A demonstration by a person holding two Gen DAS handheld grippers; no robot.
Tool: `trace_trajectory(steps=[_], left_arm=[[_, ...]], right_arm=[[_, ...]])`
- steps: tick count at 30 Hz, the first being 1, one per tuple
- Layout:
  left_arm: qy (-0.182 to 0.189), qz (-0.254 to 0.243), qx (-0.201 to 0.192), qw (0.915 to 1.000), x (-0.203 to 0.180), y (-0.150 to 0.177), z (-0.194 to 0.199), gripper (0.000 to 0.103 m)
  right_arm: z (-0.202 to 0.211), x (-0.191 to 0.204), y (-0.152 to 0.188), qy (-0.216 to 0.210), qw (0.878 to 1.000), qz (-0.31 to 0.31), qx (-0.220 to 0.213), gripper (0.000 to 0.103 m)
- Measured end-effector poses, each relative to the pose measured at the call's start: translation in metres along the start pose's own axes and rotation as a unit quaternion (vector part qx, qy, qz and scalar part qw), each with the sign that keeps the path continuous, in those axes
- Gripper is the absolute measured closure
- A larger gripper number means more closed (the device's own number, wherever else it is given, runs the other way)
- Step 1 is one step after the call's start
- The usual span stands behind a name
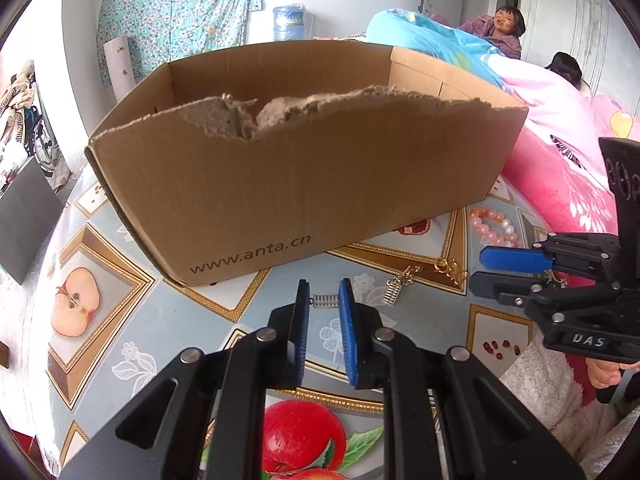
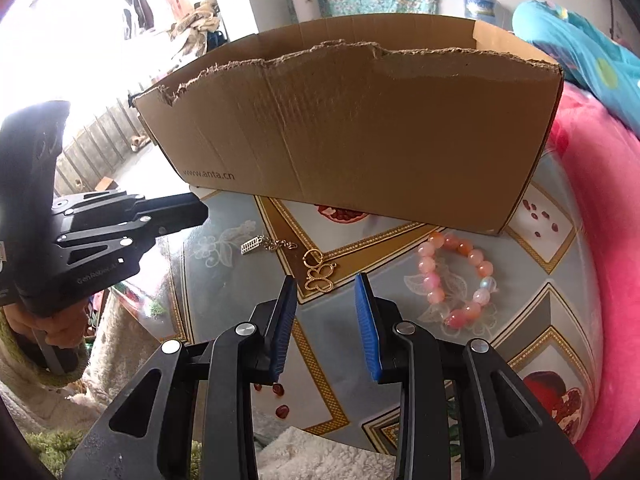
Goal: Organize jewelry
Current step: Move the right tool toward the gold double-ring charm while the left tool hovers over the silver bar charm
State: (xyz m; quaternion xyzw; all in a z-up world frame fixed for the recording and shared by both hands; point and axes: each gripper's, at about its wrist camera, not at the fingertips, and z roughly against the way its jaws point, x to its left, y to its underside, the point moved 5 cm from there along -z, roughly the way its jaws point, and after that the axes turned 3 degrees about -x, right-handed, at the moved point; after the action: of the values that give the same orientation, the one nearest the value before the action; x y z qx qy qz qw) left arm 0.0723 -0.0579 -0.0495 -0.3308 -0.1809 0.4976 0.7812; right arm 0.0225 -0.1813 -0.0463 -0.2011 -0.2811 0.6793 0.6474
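Note:
A torn cardboard box (image 1: 280, 168) (image 2: 360, 136) stands open-topped on the table. In front of it lie a silver abacus pendant (image 1: 326, 301), a second silver abacus pendant on a chain (image 1: 396, 290) (image 2: 252, 246), a gold butterfly pendant (image 1: 450, 268) (image 2: 319, 274) and a pink bead bracelet (image 1: 494, 226) (image 2: 456, 284). My left gripper (image 1: 324, 292) is open and empty, its jaws on either side of the first silver pendant. My right gripper (image 2: 326, 282) is open and empty, just short of the gold pendant; it also shows in the left wrist view (image 1: 486, 272).
The table wears a glossy fruit-print cloth (image 1: 120, 300) (image 2: 540, 320). A pink quilt (image 1: 560, 160) (image 2: 600, 240) borders the table on the right. Two people (image 1: 508, 28) sit behind it. A fluffy white sleeve (image 2: 320, 456) is at the near edge.

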Motion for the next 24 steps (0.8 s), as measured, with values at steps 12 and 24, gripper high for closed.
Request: trace_trajectory(steps=[12, 24], left_arm=[[0.004, 0.01, 0.003, 0.9999, 0.003, 0.007, 0.002, 0.089], [0.007, 0.013, 0.005, 0.9999, 0.004, 0.004, -0.005, 0.089]], right_arm=[[-0.02, 0.015, -0.011, 0.013, 0.997, 0.073, 0.02, 0.074], [-0.034, 0.024, -0.017, -0.031, 0.983, 0.163, 0.084, 0.078]])
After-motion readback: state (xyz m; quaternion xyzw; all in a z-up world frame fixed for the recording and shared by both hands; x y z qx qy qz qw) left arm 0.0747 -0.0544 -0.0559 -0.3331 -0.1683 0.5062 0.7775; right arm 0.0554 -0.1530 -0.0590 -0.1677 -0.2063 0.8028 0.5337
